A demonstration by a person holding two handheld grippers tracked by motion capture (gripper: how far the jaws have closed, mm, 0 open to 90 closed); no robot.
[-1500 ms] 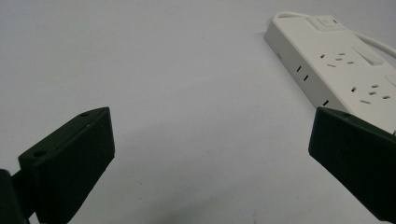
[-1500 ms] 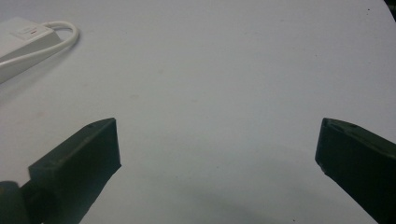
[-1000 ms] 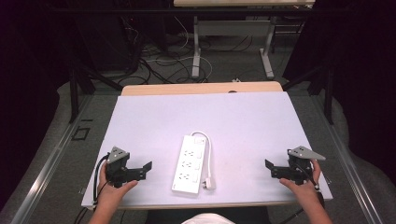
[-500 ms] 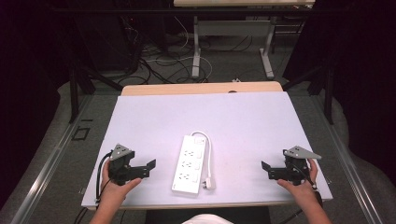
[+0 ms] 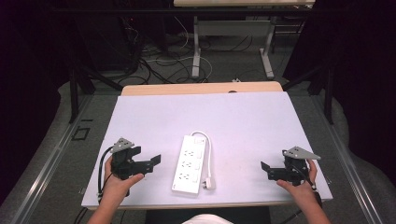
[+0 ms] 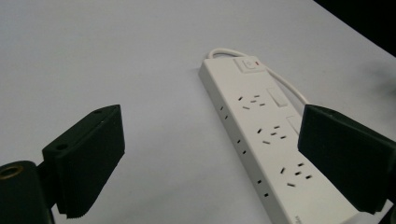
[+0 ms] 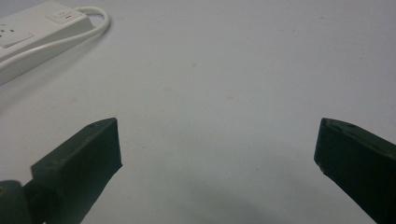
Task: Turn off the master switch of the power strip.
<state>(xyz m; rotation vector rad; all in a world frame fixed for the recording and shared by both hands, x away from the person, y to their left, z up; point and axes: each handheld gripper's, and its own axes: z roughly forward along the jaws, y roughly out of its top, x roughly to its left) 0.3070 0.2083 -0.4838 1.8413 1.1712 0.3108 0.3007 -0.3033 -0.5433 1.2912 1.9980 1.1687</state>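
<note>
power strip (image 5: pixel 190 163): white, lies flat on my table (image 5: pixel 243 121), near the front edge, between my two tongs; switch end points away from me
cord (image 5: pixel 208 156): white, loops out of the switch end and runs down the strip's right side, close alongside it, to the plug (image 5: pixel 208 183), which rests by the near end
left gripper (image 5: pixel 155 162): in my left hand (image 5: pixel 119 179), jaws point at the strip's left side, near it but apart; jaws stand wide, nothing between the pads, though they have just been closing a little; its own view shows the strip (image 6: pixel 266 140) running past the right-hand jaw, three socket groups and the rocker switch (image 6: pixel 249 63) visible
right gripper (image 5: pixel 264 169): in my right hand (image 5: pixel 299 184), well apart from the strip, jaws point toward it; jaws wide, bare table (image 7: pixel 224 84) between them; strip's switch end (image 7: pixel 42 23) sits at the upper left of its view
</note>
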